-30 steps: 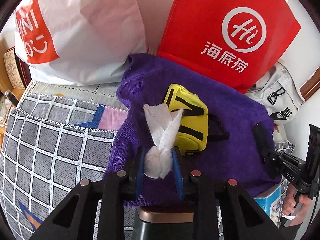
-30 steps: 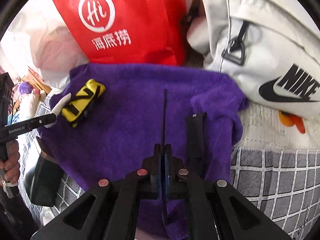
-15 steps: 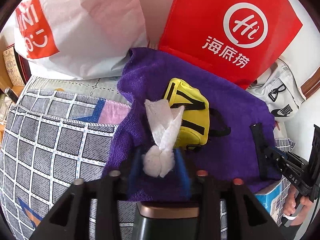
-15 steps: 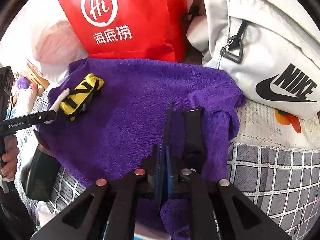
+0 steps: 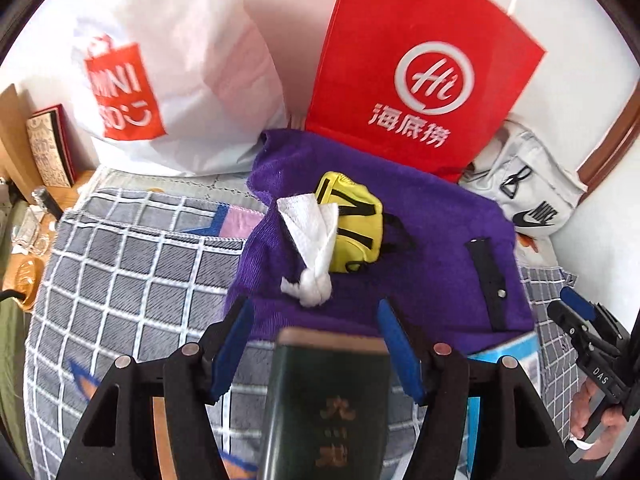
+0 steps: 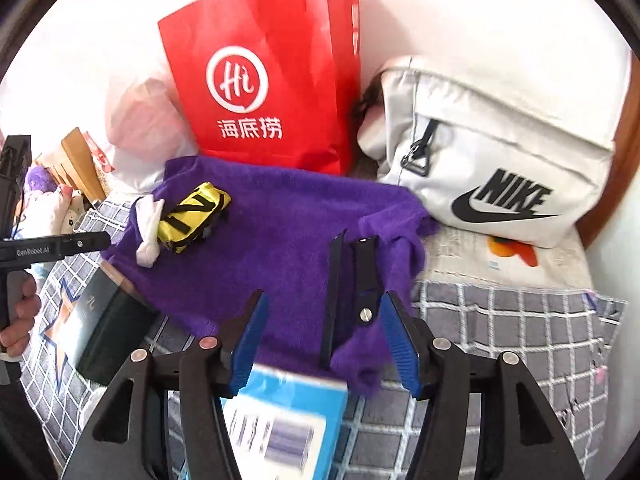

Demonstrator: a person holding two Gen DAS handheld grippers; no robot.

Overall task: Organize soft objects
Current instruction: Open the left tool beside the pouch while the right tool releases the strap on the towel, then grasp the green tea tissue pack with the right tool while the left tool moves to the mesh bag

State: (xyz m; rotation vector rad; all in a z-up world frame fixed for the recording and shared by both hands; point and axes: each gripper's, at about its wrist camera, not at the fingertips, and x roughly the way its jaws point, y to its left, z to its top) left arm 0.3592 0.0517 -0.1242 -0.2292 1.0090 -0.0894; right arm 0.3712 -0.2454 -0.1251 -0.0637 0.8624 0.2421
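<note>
Behind the purple towel (image 5: 420, 248) stand a red bag (image 5: 420, 72) and a white plastic bag (image 5: 168, 64), hemming its far edge. White tissue (image 5: 312, 240), yellow pouch (image 5: 352, 232) and black strap (image 6: 366, 276) lie on it. Left gripper (image 5: 316, 344) and right gripper (image 6: 324, 340) are both opening, pressing nothing; checked bedding (image 5: 132, 272) lies open at left.

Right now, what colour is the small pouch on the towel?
Yellow with black stripes; the left wrist view shows it best.

From my remote seat I see a bed under a grey checked quilt (image 5: 132, 280). A purple towel (image 6: 280, 248) spreads across it. At its head a red paper bag (image 6: 272, 80) and a white shopping bag (image 5: 160, 80) stand upright, with a white Nike bag (image 6: 500, 168) beside them. A dark green box (image 6: 104, 332) and a blue box (image 6: 288, 428) lie near the towel's front edge.
</note>
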